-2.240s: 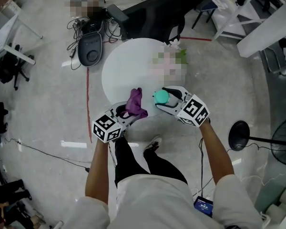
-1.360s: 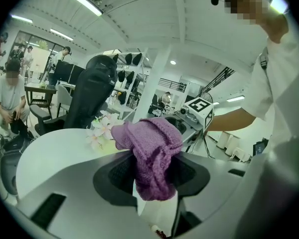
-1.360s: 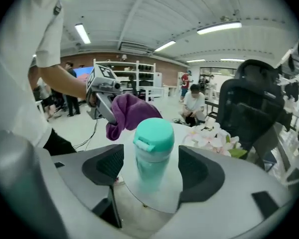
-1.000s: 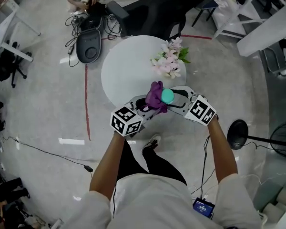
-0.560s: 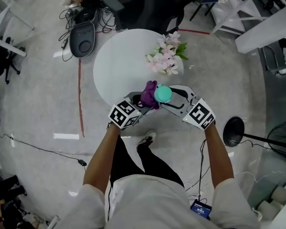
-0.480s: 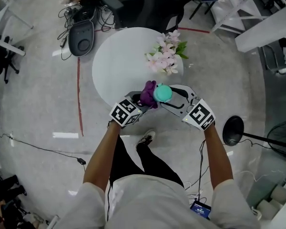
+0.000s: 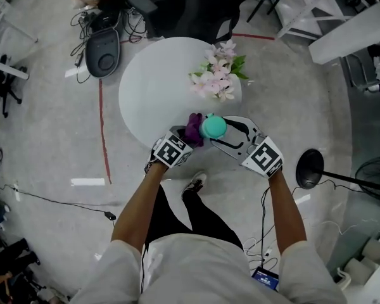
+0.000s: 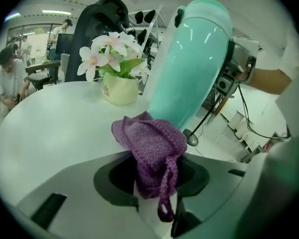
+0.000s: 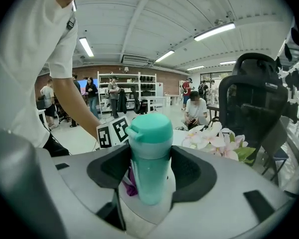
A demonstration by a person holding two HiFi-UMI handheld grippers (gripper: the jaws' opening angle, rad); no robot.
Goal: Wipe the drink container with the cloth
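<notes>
You stood at the near edge of a round white table, seen from above, with both grippers held out over that edge. A cream pot of pink and white flowers sat on the table's far right side, apart from your work.

Your right gripper was clenched around a mint-green plastic drink bottle. In the right gripper view, both jaws pressed the bottle's body just below its cap. The bottle was held in the air and tilted, not resting on the table.

Your left gripper was clamped on a purple knitted cloth. In the left gripper view, the cloth bunched up out of the closed jaws and a loop hung down from it. Its top edge touched the lower part of the bottle.

A second earlier the cloth had sat up against the bottle's cap. Your left gripper had since come down, and the cloth now lay beside the lower body on the bottle's left, leaving the cap fully uncovered. That read as one downward wiping stroke along that side. The wiping looked to be under way, and the other sides probably still needed passes.
</notes>
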